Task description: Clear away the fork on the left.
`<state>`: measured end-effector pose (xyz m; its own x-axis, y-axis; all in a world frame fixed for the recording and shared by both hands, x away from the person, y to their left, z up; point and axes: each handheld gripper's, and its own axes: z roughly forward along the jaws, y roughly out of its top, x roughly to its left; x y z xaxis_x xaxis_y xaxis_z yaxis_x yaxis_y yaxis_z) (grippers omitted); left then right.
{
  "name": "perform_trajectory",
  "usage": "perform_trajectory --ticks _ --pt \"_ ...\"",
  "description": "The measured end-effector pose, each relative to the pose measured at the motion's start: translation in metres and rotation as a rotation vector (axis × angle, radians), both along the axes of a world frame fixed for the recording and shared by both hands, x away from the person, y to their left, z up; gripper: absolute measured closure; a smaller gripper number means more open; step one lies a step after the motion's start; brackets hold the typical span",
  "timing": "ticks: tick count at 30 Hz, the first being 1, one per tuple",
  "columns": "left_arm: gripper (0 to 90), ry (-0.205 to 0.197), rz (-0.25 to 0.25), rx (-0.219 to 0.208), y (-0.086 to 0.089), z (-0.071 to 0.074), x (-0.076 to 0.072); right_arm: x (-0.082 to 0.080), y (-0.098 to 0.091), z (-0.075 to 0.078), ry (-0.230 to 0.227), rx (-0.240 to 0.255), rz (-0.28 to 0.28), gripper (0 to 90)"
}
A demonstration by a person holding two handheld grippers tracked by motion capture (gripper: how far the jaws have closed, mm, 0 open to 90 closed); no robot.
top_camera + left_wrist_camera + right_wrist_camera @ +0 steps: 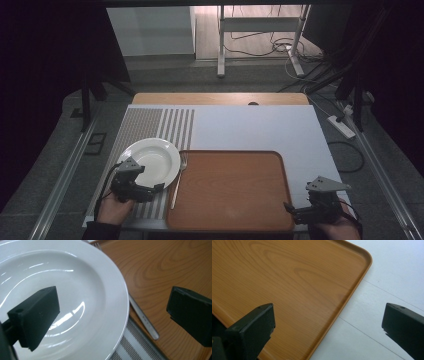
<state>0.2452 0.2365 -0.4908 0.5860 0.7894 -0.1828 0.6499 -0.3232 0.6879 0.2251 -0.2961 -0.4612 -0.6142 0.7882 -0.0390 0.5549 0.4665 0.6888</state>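
A white deep plate (151, 161) (65, 297) lies on the striped left part of the mat. Beside its right rim a metal fork (179, 177) (143, 316) runs along the left edge of a wooden tray (230, 192) (160, 267) (287, 282). My left gripper (159, 188) (112, 315) hovers open over the plate's near right rim, one jaw above the plate, the other above the tray. My right gripper (289, 210) (328, 327) is open at the tray's near right corner, its jaws straddling the tray's edge. Neither holds anything.
A white mat (260, 127) (392, 272) with grey stripes at the left covers the table. A wooden strip (220, 98) shows at the far edge. Beyond stand table legs, cables and a power strip (341, 126) on the floor.
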Motion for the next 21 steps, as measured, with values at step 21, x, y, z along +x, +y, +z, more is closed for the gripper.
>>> perform_trajectory --ticks 21 --pt "0.0 -0.025 0.051 -0.013 0.02 0.003 -0.025 -0.002 0.0 0.0 0.001 -0.009 -0.014 0.0"
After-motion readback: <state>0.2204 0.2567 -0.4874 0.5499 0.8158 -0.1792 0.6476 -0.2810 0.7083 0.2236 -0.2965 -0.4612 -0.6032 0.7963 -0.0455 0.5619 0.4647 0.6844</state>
